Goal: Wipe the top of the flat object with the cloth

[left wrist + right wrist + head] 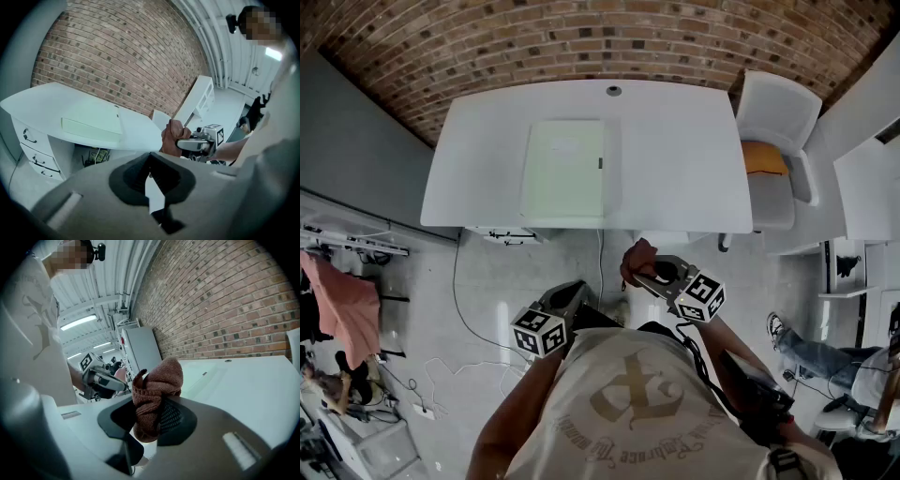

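Observation:
A pale flat slab (564,170) lies on the white desk (684,150), also seen as the flat slab (91,121) in the left gripper view and the slab (206,378) in the right gripper view. My right gripper (630,272) is shut on a rust-brown knitted cloth (154,394), bunched between its jaws; the cloth (638,258) hangs just short of the desk's near edge. My left gripper (579,292) is shut with nothing in it, held lower and to the left. Both are off the desk, in front of the person.
A brick wall (581,37) runs behind the desk. A white chair (778,141) with an orange cushion (764,157) stands at the desk's right. A drawer unit (33,145) sits under the desk's left side. Cables (459,309) trail on the floor.

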`<state>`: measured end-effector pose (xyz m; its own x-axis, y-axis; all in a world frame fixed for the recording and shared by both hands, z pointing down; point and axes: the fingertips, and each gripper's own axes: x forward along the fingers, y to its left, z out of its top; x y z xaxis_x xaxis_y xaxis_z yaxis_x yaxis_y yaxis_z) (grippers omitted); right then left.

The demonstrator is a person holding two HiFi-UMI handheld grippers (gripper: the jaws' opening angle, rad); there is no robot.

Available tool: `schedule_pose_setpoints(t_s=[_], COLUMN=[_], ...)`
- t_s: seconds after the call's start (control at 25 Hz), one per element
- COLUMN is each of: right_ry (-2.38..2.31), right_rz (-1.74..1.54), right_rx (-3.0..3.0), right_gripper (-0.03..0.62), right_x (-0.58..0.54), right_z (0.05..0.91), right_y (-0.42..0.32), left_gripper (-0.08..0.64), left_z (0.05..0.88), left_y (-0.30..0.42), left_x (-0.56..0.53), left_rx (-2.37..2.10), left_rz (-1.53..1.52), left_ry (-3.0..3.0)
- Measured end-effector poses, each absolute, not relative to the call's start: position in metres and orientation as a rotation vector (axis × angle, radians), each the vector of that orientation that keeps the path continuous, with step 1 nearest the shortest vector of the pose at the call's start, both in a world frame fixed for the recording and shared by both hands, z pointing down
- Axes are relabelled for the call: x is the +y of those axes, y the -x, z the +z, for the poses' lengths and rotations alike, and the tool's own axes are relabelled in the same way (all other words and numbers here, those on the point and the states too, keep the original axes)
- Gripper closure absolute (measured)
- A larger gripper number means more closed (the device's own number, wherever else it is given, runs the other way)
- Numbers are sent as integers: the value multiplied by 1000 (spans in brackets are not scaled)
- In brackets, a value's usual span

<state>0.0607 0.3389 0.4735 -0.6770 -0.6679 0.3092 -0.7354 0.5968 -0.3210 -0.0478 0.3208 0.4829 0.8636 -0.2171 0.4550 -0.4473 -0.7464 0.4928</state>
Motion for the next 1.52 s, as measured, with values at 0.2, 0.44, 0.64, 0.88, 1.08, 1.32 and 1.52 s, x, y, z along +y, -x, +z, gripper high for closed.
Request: schedule_pose_setpoints(t_s=[0.2,0.44,0.64,0.88,1.08,1.32,1.52], right_ry=[-1196,-1218,-1217,-1221,-1222,-1232,-1230], right_rz=[634,623,614,609,607,604,601], right_rx=[-2661,-2688,-2690,-2682,-2687,-2689,-2688], right_gripper=[485,485,485,485,485,485,485], right_x=[340,332,331,330,329,327,319], right_z=[474,470,467,467,466,465,466], right_y=[-59,-59,-55,-60,-63,-69,-71], left_gripper=[555,555,555,555,555,555,555], left_z=[482,483,479,474,474,470,473], left_y=[57,68,75,74,72,67,68], left_x=[321,319,315,314,312,309,302], left_rx=[-512,-547,-582,-599,-612,-613,-631], left_rz=[493,483,462,449,446,444,441], left_ry=[-2420,-2417,-2414,-2423,-2420,-2432,-2421])
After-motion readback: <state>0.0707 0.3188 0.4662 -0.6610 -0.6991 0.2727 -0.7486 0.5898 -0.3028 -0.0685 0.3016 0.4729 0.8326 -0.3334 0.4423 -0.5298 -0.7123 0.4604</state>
